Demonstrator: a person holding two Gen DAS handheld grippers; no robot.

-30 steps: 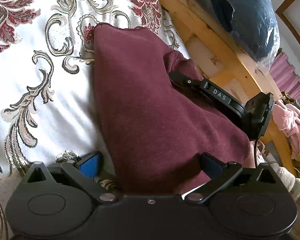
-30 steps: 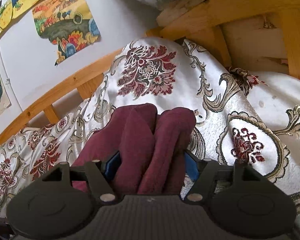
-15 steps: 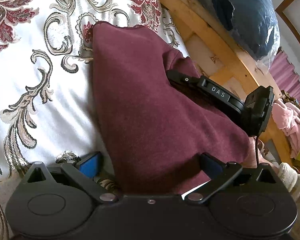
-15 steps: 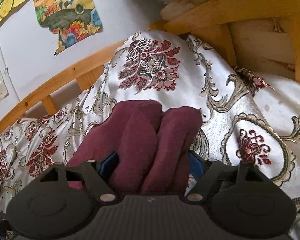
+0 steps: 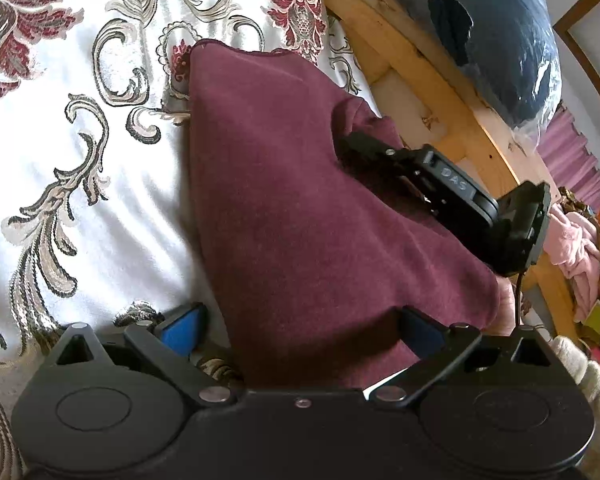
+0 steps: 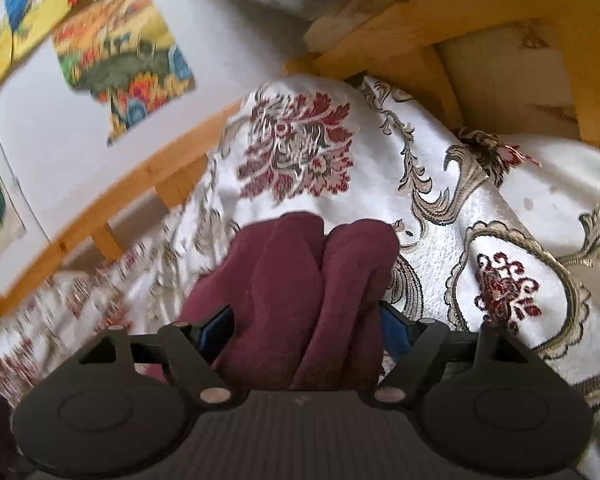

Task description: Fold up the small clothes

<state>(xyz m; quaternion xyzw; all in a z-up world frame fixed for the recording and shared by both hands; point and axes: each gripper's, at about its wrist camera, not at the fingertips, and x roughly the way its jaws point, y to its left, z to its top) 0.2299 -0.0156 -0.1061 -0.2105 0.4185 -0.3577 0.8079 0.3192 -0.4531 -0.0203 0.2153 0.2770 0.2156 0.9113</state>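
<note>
My left claw (image 5: 300, 320) stands apart over the maroon garment (image 5: 292, 184), which lies just beside the wooden bed frame (image 5: 432, 76). My right claw (image 6: 304, 320) has just been opening around the bunched end nearer the frame. Let loose, that fold may spring apart.

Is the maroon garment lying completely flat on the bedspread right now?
No. The maroon garment lifts off the bedspread, bunched in thick folds between the right tool's fingers.
</note>
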